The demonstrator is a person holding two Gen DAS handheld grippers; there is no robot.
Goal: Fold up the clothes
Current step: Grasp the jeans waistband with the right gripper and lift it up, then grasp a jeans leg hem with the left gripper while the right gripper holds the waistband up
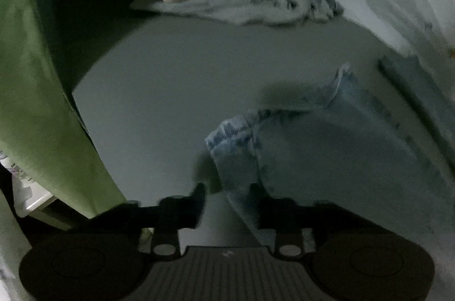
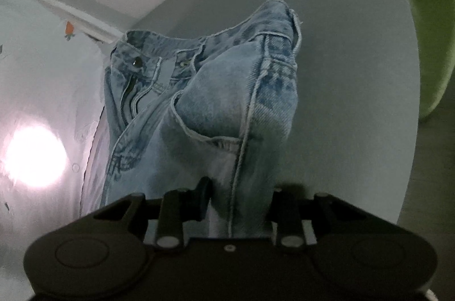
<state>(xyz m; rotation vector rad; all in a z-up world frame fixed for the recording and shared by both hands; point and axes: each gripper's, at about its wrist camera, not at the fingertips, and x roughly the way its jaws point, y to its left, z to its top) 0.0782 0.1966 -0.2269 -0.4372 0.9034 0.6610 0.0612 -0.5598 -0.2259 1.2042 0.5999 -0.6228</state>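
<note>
Pinching light-blue jeans (image 2: 227,113) between its fingers, the right hand-held gripper (image 2: 237,201) clamps denim; left hand-held gripper (image 1: 227,201) likewise.

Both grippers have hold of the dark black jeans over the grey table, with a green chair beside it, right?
Not quite: the jeans are light blue denim, not black, as the right wrist view shows. The rest holds: both grippers, left gripper and right gripper, grey table, green chair.

Faded denim jeans (image 2: 216,113), matt grey table (image 1: 176,79)
</note>
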